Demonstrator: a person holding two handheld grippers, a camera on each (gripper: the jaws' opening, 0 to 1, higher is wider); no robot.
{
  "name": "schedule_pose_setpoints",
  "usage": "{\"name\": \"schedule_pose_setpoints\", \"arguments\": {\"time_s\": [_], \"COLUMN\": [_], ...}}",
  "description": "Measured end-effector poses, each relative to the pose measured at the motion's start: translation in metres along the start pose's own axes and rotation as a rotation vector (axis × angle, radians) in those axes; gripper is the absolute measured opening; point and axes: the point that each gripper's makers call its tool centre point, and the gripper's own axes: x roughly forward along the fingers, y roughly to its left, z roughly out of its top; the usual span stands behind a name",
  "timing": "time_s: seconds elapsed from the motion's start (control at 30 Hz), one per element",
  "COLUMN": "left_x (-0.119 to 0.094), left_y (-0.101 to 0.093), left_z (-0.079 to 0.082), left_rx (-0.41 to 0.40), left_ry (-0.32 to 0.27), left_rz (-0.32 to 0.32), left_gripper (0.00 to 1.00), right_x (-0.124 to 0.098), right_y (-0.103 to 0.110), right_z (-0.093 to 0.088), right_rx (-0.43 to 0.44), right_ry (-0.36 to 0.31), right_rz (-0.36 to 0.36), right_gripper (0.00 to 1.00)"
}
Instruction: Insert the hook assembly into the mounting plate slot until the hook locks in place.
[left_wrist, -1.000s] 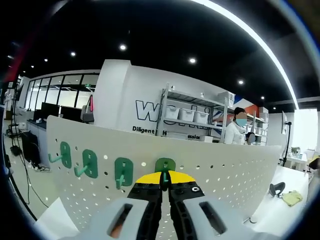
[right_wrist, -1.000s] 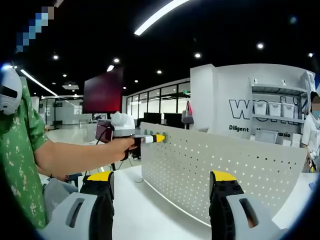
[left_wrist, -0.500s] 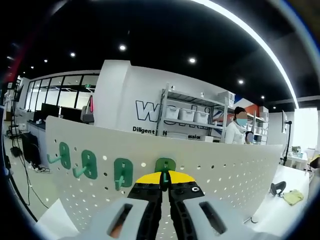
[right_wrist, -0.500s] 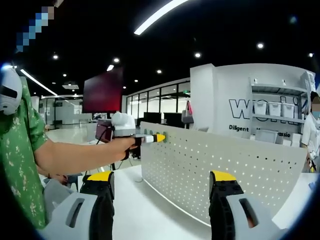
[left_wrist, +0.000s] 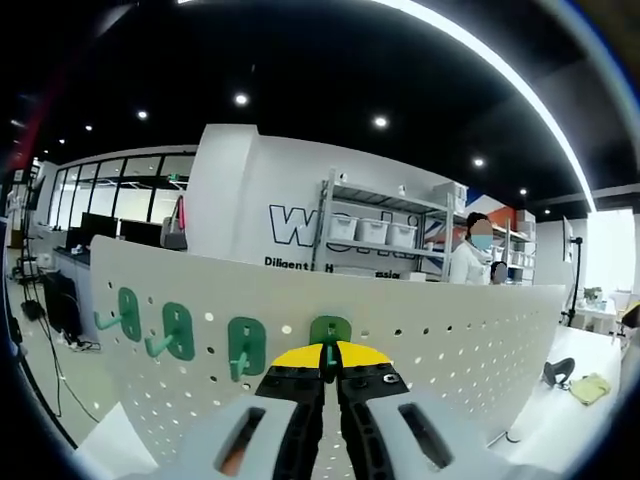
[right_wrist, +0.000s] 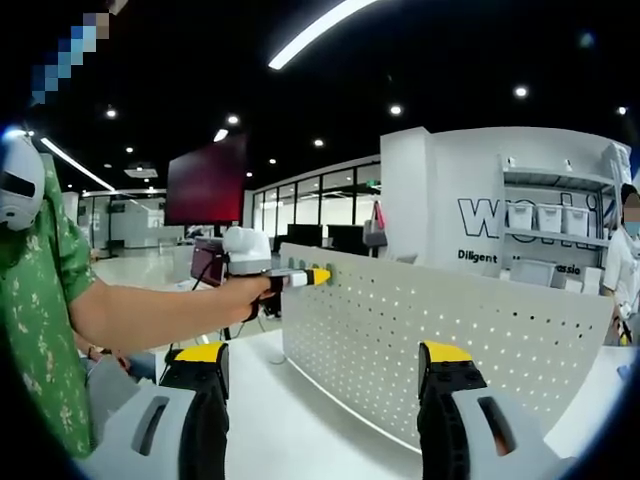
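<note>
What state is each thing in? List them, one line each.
Left gripper: fingers shut on the fourth green hook, at the pegboard.
Fourth green hook: against the pegboard, gripped by its prong.
Three other green hooks: mounted on the pegboard, prongs out.
Pegboard: upright on the table.
Right gripper: fingers wide open, holding nothing, back from the pegboard.

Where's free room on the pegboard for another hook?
The pegboard is bare to the right of the left gripper, which is shut on the fourth hook. Crowded left of it: three hooks in a row.
</note>
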Motion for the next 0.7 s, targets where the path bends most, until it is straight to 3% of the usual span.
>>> {"name": "schedule_pose_setpoints", "arguments": {"time_s": [0.7], "left_x": [0.0026], "left_y": [0.0014], "left_z": [-0.0019], "left_rx": [0.029], "left_ry": [0.002], "left_rz": [0.0], "left_gripper": [0.03], "right_x": [0.002], "right_y": [-0.0011], "right_z": [-0.0039], "right_rx": [0.005], "right_ry": [0.013], "right_rz": [0.0], "right_gripper": [0.79]}}
